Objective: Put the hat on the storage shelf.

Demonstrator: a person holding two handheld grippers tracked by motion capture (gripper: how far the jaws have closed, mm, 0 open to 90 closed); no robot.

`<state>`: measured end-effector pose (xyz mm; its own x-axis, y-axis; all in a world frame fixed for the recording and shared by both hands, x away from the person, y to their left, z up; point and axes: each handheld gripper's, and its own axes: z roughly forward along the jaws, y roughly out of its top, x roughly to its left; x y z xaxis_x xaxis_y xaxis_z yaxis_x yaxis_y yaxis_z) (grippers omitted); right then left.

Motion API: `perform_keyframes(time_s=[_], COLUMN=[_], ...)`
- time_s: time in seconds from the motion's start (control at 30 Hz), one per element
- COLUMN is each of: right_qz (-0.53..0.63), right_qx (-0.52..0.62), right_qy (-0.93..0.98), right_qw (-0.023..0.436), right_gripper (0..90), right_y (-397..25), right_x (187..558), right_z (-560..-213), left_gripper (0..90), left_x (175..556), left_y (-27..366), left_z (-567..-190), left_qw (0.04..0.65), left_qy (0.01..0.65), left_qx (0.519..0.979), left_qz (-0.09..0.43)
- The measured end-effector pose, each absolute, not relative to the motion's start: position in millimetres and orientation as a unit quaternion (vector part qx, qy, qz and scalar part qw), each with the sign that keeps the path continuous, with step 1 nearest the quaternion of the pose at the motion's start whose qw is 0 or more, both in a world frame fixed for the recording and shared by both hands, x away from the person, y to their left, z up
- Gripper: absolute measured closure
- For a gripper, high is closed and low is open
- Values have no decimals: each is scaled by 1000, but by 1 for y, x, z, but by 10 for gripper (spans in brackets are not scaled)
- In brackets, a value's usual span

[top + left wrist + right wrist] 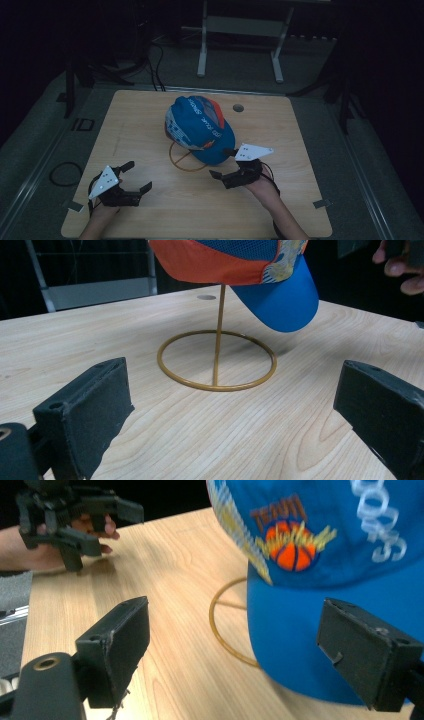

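A blue cap (200, 125) with orange panels and white lettering sits on a gold wire stand (182, 159) in the middle of the wooden table (140, 120). My left gripper (138, 176) is open near the front left, apart from the cap. In its own view the left gripper (235, 385) faces the stand's ring (167, 371) and post, with the cap's brim (285, 300) above. My right gripper (222, 162) is open beside the brim. Seen from the right gripper (235, 630), the brim (295, 645) lies just ahead between the jaws, untouched.
A round cable hole (238, 107) lies in the table behind the cap. A white metal frame (240, 35) stands on the dark floor beyond. A cable loop (65, 174) lies on the floor at the left. The other hand and left gripper (75, 520) show far off.
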<state>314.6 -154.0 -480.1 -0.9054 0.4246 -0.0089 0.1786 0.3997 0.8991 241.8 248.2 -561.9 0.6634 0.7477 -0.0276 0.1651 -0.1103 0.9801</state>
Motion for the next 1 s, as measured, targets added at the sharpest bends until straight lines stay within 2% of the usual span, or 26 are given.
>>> perform_keyframes(time_s=[1.0], right_qz=[471], right_qx=[240], right_qy=[837], right_qw=[139], right_gripper=[138], right_y=[-233], right_x=[315], right_z=[-549], left_gripper=[23], left_x=[241], left_y=[249], left_z=[-565], left_qw=[565], left_qy=[331], left_qx=[713], left_qz=[250])
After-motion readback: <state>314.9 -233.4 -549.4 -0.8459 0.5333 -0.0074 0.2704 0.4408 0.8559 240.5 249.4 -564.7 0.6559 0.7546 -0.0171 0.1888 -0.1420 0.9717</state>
